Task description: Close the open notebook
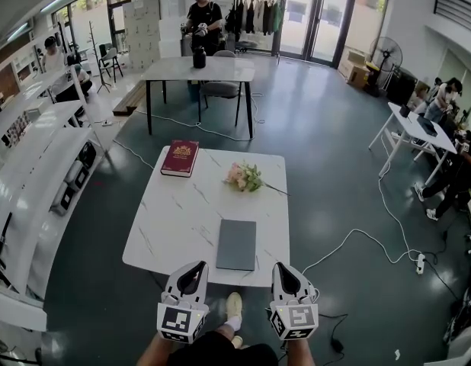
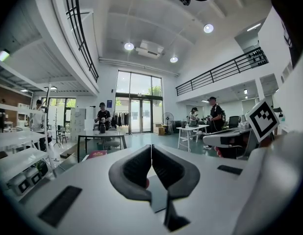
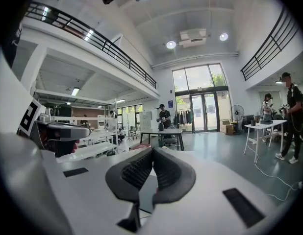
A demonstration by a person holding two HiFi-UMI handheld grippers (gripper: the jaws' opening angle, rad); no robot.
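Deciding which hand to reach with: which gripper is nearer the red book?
Left. The left gripper is nearly in line with the red book, across the table; the right gripper stands further right.

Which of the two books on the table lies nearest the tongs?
The grey notebook, flat at the table's near edge; the red book sits at the far corner.

Notebook (image 2: 159, 199) part-hidden bhd left hand-held gripper (image 2: 151, 147); red book (image 1: 180, 158) title unreadable.

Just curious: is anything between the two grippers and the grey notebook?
Nothing visible. The grey notebook lies at the table's near edge, just ahead of the left gripper and right gripper; flowers and red book sit beyond.
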